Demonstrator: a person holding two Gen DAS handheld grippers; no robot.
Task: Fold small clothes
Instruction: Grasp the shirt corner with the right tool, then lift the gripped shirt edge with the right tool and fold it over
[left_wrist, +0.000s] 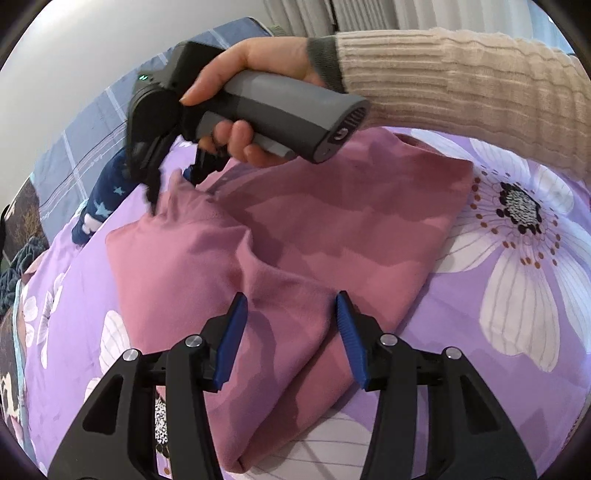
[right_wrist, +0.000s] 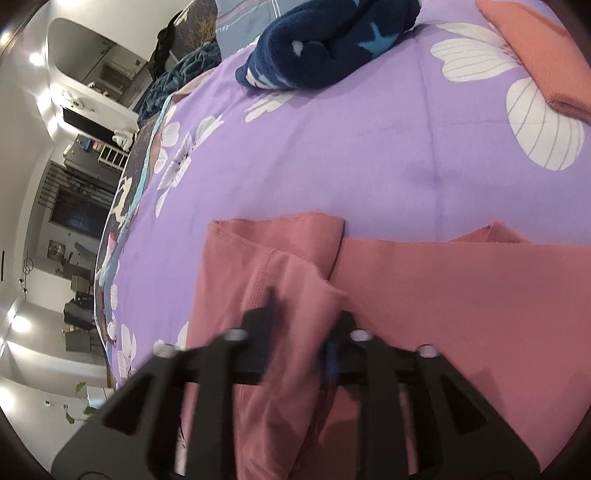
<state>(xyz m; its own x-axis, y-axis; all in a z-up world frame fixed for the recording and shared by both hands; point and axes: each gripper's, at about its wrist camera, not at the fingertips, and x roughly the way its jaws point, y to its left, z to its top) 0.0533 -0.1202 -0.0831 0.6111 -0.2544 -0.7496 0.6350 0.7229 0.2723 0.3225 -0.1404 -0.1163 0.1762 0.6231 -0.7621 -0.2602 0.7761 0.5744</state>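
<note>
A pink garment lies partly folded on the purple flowered bedspread. My left gripper is open, its blue pads on either side of a raised fold at the garment's near end, not closed on it. My right gripper, held in a hand, is at the garment's far left corner. In the right wrist view the right gripper is blurred and a fold of the pink garment sits between its fingers, which stand apart.
A navy blanket with stars lies at the bed's far side, and also shows in the left wrist view. A folded orange-pink cloth lies at the upper right. The bed edge drops off to the left.
</note>
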